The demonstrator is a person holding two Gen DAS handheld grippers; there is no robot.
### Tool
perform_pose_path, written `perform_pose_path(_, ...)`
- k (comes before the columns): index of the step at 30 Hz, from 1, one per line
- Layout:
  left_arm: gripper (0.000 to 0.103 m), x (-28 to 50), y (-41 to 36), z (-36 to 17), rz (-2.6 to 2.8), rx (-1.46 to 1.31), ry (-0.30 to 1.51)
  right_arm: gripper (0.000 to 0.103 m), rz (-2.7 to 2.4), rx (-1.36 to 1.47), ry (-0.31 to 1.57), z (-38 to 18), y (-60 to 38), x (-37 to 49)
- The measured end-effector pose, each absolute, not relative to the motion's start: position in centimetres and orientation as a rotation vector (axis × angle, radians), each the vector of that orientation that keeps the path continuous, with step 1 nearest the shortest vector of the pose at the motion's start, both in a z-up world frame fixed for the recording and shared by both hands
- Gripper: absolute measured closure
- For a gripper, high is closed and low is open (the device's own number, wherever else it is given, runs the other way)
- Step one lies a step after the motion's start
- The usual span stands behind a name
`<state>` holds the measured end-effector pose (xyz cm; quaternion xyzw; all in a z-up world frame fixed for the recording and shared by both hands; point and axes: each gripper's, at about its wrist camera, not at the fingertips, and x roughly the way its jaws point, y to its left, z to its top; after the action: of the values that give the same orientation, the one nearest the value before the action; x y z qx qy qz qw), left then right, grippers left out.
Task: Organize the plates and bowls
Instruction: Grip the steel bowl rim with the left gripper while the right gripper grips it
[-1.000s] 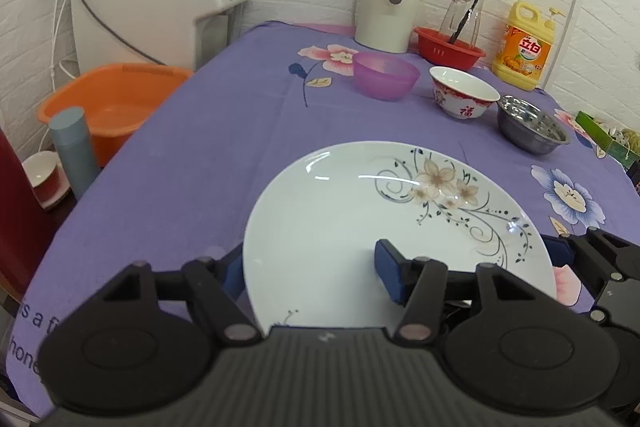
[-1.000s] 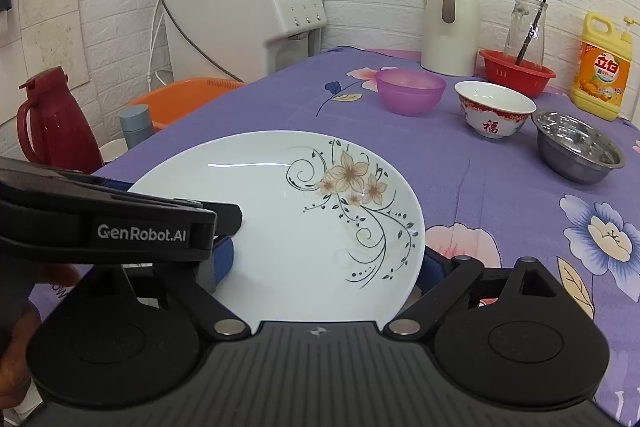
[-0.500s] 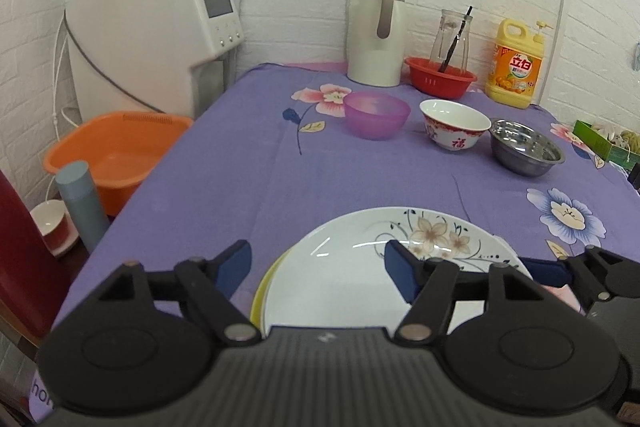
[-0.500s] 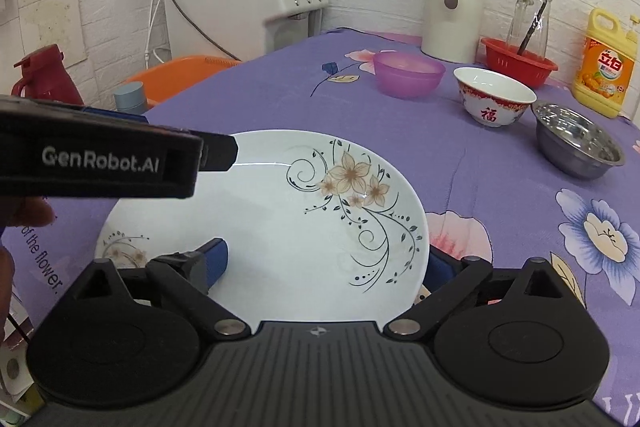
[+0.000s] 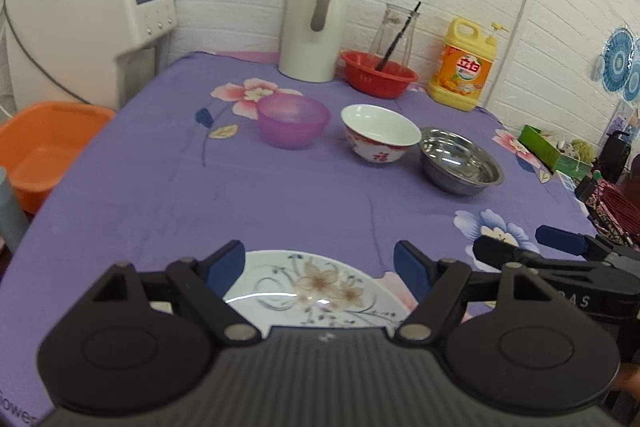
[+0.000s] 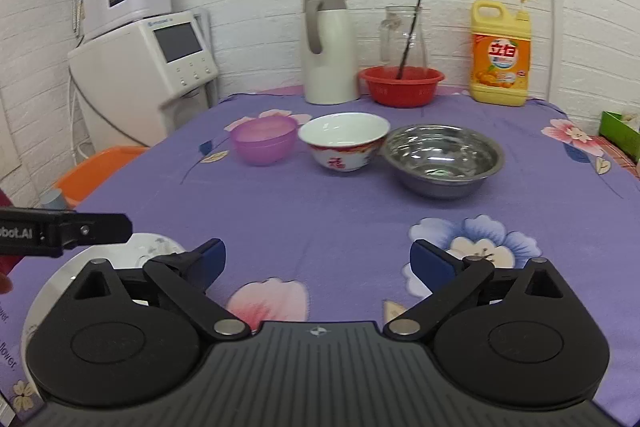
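Note:
A white plate with a brown flower print (image 5: 316, 287) lies on the purple tablecloth at the near edge. It also shows in the right wrist view (image 6: 156, 247), mostly hidden. My left gripper (image 5: 320, 265) is open and empty, raised above the plate. My right gripper (image 6: 318, 261) is open and empty over bare cloth to the plate's right. Further back stand a purple plastic bowl (image 5: 293, 120), a white and red ceramic bowl (image 5: 380, 133) and a steel bowl (image 5: 460, 161) in a row.
At the back wall stand a white kettle (image 5: 316, 27), a red basin (image 5: 378, 73) with a glass jar, and a yellow detergent bottle (image 5: 464, 67). A water dispenser (image 5: 88, 23) and an orange tub (image 5: 48, 143) are to the left. A green box (image 5: 552, 151) sits at the right edge.
Both grippers have let go of the flowered plate, opened, and pulled back and up. The plate now rests on the table; earlier a yellow rim showed beneath it.

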<state>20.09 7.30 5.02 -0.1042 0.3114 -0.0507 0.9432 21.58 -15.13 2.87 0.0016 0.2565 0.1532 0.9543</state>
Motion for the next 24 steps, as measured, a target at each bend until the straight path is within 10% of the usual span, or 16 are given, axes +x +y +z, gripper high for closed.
perform_pose_path(24,0.029,44.1,-4.2,1.8,-0.107,-0.531,0.911,0.0,0.311,-0.093,0.73,0.0,-24.5,44.7)
